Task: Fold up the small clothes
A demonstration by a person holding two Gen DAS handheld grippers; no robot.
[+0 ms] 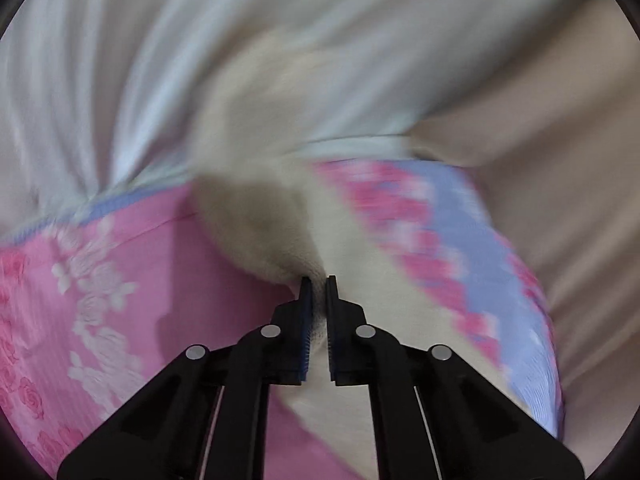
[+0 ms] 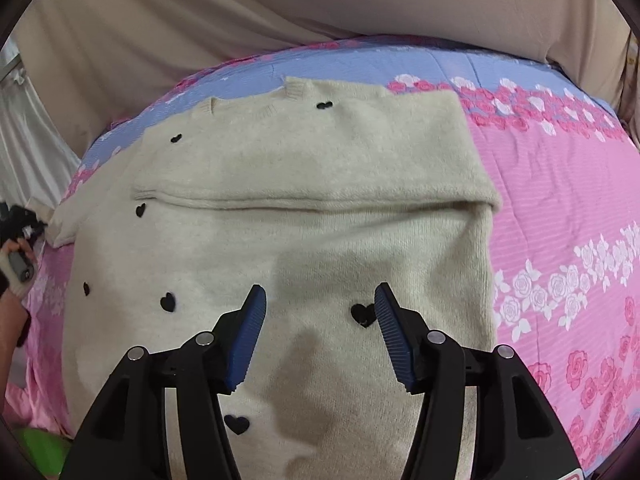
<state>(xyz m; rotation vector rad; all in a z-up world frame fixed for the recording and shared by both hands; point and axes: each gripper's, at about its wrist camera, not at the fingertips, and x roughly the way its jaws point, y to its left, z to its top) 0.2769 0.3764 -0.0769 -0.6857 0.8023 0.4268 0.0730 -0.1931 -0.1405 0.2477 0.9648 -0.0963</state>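
A cream knit sweater [image 2: 304,240] with small black hearts lies flat on the pink and blue floral bedspread [image 2: 560,208]. Its right sleeve is folded across the chest. My right gripper [image 2: 318,300] is open and empty, hovering just above the sweater's lower body. In the left wrist view, which is motion-blurred, my left gripper [image 1: 319,284] is shut on a bunched piece of the cream sweater [image 1: 256,216], lifted off the bedspread [image 1: 100,280]. The left gripper also shows at the far left edge of the right wrist view [image 2: 18,240], beside the sweater's left sleeve.
A beige curtain or sheet [image 2: 280,8] hangs behind the bed. White fabric [image 1: 120,60] fills the top of the left wrist view. A green object [image 2: 40,452] sits at the lower left by the bed's edge.
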